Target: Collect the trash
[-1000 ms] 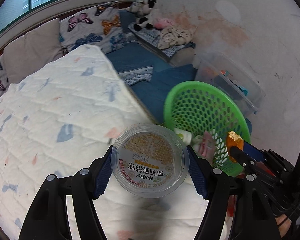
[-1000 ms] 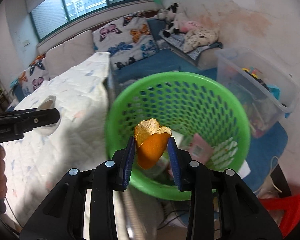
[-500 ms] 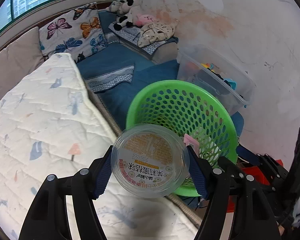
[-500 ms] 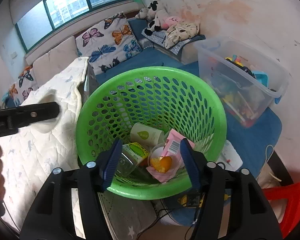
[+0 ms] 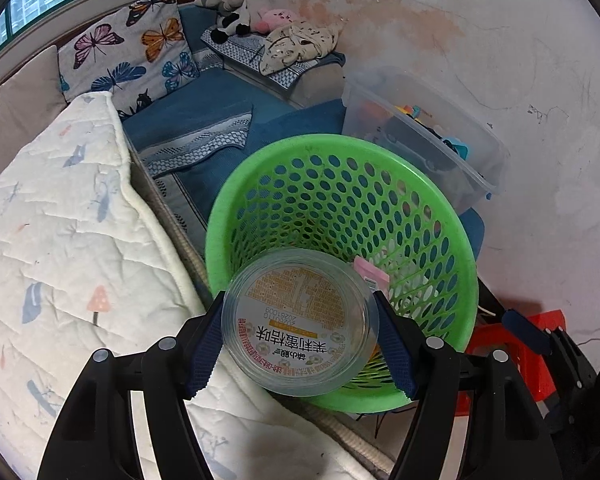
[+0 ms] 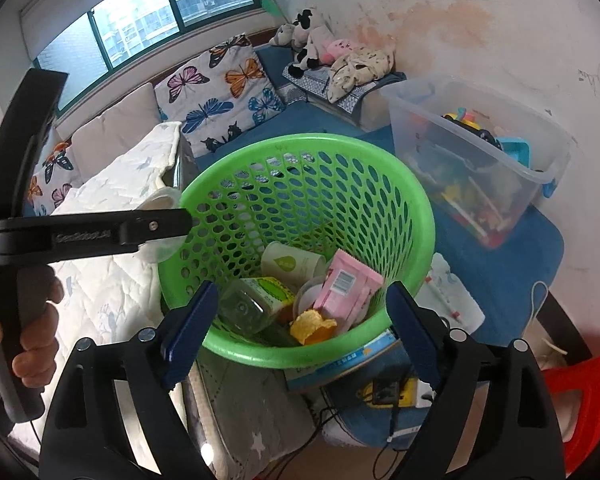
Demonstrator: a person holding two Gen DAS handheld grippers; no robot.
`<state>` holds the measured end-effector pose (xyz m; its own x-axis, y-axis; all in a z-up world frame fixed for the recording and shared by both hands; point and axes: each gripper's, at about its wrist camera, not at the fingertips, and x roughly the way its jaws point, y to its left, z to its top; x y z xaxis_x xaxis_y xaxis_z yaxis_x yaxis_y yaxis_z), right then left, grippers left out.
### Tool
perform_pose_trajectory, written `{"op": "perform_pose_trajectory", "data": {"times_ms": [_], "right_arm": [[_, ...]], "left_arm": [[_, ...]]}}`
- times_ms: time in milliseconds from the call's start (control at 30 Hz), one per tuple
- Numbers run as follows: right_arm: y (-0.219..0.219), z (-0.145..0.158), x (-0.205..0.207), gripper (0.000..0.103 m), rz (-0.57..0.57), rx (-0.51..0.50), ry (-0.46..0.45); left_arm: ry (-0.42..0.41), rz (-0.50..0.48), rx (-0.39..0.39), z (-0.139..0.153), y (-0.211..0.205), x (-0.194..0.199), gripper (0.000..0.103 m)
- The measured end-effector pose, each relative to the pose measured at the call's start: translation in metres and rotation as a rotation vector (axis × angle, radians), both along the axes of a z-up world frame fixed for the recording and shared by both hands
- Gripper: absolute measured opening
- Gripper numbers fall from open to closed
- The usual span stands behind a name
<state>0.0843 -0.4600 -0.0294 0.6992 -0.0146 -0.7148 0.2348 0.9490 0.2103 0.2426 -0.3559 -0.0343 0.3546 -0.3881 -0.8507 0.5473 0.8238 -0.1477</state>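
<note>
Left wrist view: left gripper (image 5: 300,330) pinching the clear tub (image 5: 300,322) at the green basket (image 5: 466,256) rim's 6 o'clock, so I'd nudge further over the middle before letting go.

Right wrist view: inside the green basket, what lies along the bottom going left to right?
Clear plastic bottle → orange peel → pink carton, all inside the green basket.
</note>
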Motion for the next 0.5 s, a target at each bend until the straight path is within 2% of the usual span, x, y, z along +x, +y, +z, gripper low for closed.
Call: {"op": "perform_pose_trajectory", "data": {"times_ms": [133,300,500], "right_arm": [[0.004,-0.001,-0.004,0.087,0.003,-0.002,-0.002],[0.010,-0.001,-0.009,0.089,0.009,-0.004,-0.007],[0.023,0.002,-0.016,0.091,0.028,-0.012,-0.017]], "left_arm": [[-0.009,-0.004,-0.011,0.001,0.000,-0.002,0.078],[-0.025,-0.018,-0.028,0.008,0.004,-0.008,0.080],[-0.066,0.003,-0.037,0.021,0.030,-0.019,0.081]]}}
